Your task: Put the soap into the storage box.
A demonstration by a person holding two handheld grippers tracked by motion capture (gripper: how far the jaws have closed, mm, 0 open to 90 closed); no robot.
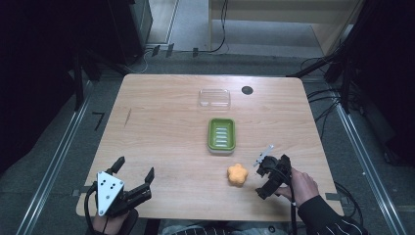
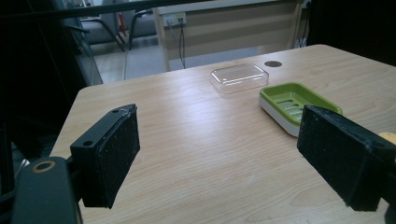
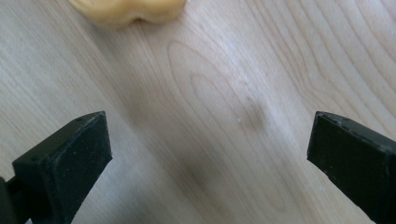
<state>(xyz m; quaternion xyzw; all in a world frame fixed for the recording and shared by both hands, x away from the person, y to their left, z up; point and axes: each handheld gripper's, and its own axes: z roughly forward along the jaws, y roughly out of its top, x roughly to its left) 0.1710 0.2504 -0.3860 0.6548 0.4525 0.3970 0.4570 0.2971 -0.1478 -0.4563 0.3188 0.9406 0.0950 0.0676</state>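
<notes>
The right tongs (image 1: 268, 177) hovered released just beside the orange soap (image 1: 237, 175), seemingly poised to take it. The left tongs (image 1: 134, 172) waited wide apart, empty, near the worktop (image 1: 161, 122) edge, well clear.

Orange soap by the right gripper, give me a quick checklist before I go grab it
1. Right gripper jaws open: ok.
2. Nothing held between them: ok.
3. Orange soap lies free on the table, apart from the green soap dish: ok.
4. Jaws around the soap: not ok, it sits beyond them in the right gripper view.
5. Dish is bare: ok.
6. Left gripper open, well off to the side: ok.
</notes>
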